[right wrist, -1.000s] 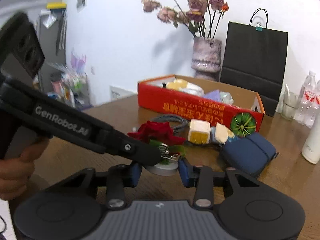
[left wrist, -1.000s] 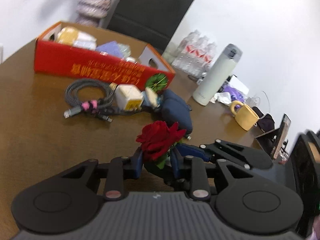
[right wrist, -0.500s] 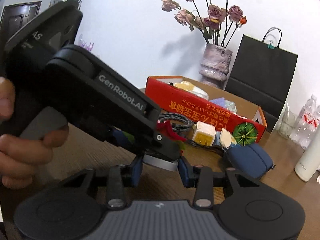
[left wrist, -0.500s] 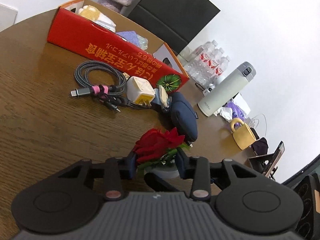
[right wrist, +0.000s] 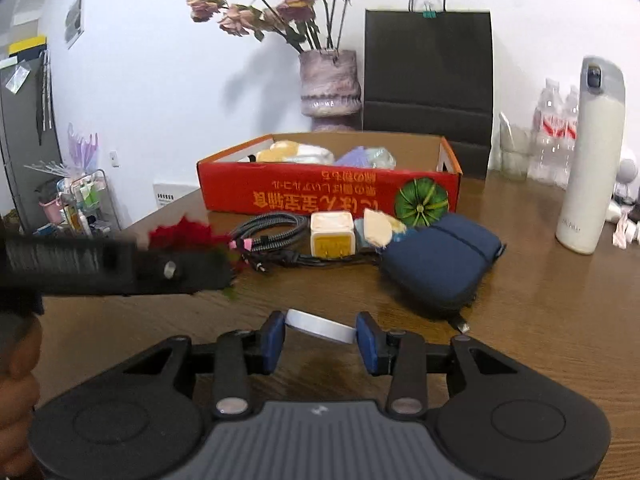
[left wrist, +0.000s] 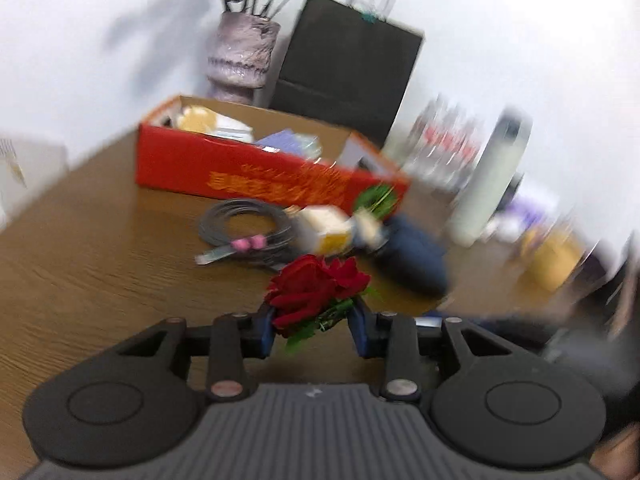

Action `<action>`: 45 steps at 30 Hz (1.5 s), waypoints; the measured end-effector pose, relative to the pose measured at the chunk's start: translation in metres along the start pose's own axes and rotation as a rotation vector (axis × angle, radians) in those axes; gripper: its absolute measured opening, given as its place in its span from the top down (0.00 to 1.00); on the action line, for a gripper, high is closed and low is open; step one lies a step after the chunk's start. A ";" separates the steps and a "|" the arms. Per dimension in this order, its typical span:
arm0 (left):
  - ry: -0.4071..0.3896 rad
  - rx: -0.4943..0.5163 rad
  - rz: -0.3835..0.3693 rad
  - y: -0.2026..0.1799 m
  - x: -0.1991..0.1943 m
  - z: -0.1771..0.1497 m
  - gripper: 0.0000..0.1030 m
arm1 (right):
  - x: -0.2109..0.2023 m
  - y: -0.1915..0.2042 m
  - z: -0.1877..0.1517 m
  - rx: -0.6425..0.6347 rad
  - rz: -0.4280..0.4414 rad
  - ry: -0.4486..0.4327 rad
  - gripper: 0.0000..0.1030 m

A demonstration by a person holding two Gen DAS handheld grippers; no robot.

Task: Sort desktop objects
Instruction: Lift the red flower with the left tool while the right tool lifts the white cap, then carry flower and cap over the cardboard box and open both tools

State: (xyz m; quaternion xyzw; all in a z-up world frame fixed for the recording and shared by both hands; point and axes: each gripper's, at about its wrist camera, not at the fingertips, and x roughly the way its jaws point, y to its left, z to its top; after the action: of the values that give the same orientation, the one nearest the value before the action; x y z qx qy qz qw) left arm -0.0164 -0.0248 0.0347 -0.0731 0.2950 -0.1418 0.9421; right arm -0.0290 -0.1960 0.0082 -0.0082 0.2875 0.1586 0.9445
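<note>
A red rose (left wrist: 316,296) with green leaves sits between the blue pads of my left gripper (left wrist: 314,328), which is shut on it just above the brown table (left wrist: 100,272). The left wrist view is blurred. In the right wrist view the rose (right wrist: 180,234) shows at the left behind the black left gripper's finger (right wrist: 120,268), apart from its base. My right gripper (right wrist: 320,340) is shut on that base, a flat white disc (right wrist: 318,330), low over the table. A person's hand (right wrist: 16,360) holds the left tool.
A red cardboard box (right wrist: 328,196) with several items stands behind. In front of it lie a coiled cable (right wrist: 272,232), a white charger (right wrist: 332,238) and a blue pouch (right wrist: 440,260). A white flask (right wrist: 592,160), water bottles (right wrist: 556,136), a vase (right wrist: 330,84) and a black bag (right wrist: 428,72) stand further back.
The rose has come away from the white disc. My left gripper has carried it off to the left, while the disc stays between the right pads. The left view has swung level.
</note>
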 end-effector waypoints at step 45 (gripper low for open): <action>-0.132 0.099 0.220 0.058 0.070 0.161 0.61 | 0.020 -0.069 0.148 0.015 -0.071 -0.186 0.63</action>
State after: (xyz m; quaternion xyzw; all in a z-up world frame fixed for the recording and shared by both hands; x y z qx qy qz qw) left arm 0.1447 0.0166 0.1158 -0.0032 0.2310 -0.0470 0.9718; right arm 0.0873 -0.2396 0.1159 0.0032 0.1993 0.1231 0.9722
